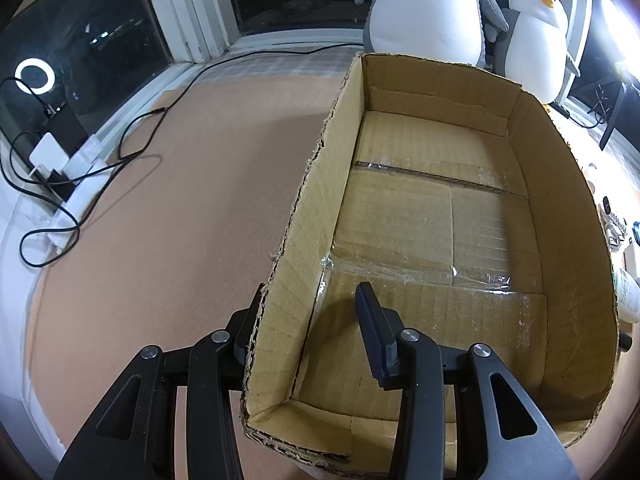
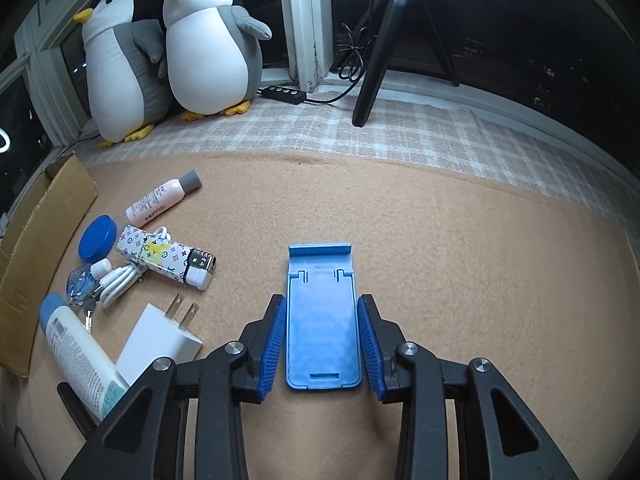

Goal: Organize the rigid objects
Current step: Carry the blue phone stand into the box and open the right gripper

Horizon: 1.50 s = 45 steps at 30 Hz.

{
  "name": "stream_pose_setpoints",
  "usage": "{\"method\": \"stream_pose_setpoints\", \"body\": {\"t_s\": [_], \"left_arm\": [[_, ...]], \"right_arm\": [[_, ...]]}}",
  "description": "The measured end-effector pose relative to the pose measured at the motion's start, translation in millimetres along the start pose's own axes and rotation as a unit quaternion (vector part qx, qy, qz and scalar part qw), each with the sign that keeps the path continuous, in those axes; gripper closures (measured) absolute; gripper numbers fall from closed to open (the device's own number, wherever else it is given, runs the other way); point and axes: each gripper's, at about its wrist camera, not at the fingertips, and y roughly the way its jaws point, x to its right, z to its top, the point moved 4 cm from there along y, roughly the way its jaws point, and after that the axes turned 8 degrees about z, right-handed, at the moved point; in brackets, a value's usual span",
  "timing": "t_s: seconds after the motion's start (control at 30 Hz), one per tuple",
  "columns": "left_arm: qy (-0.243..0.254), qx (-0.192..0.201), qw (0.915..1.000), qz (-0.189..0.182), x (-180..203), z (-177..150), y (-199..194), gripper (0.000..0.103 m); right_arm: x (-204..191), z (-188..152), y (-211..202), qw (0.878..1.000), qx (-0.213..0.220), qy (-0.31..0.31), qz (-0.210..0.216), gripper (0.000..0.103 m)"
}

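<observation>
An open, empty cardboard box (image 1: 432, 208) stands on the tan mat. My left gripper (image 1: 312, 328) is open, its jaws astride the box's left wall near the front corner, one finger outside, one inside. In the right wrist view a blue phone stand (image 2: 322, 320) lies flat on the mat between the blue pads (image 2: 370, 344) of my right gripper (image 2: 322, 344). The jaws flank it closely with thin gaps showing on both sides. Left of it lie a white charger plug (image 2: 160, 344), a patterned lighter (image 2: 168, 258), a white cable (image 2: 120, 282), a blue lid (image 2: 97, 237), a pink bottle (image 2: 160, 200) and a white tube (image 2: 80, 352).
The box's side wall (image 2: 40, 240) shows at the left edge of the right wrist view. Two plush penguins (image 2: 200, 44) sit at the back by the window. A black tripod (image 2: 380, 52) and a power strip (image 2: 284, 94) stand behind. Black cables (image 1: 132, 136) trail left of the box.
</observation>
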Motion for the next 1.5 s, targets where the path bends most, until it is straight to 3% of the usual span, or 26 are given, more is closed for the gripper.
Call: {"method": "stream_pose_setpoints", "body": {"t_s": [0.37, 0.57, 0.93, 1.2, 1.5], "left_arm": [[0.001, 0.003, 1.0, -0.005, -1, 0, 1, 0.062], [0.002, 0.006, 0.9999, -0.009, -2, 1, 3, 0.062], [0.0, 0.008, 0.9998, -0.016, -3, 1, 3, 0.062], [-0.005, 0.01, 0.9998, -0.019, -3, 1, 3, 0.062], [-0.007, 0.011, 0.9997, -0.021, -6, 0, 3, 0.062]], "right_arm": [[-15, -7, -37, 1.0, 0.027, 0.008, -0.013, 0.07], [-48, -8, -60, 0.999, 0.039, -0.004, 0.01, 0.07], [-169, 17, -91, 0.99, 0.055, -0.081, 0.098, 0.07], [-251, 18, -78, 0.979, 0.045, -0.134, 0.147, 0.07], [-311, 15, -49, 0.97, 0.023, -0.165, 0.176, 0.07]]}}
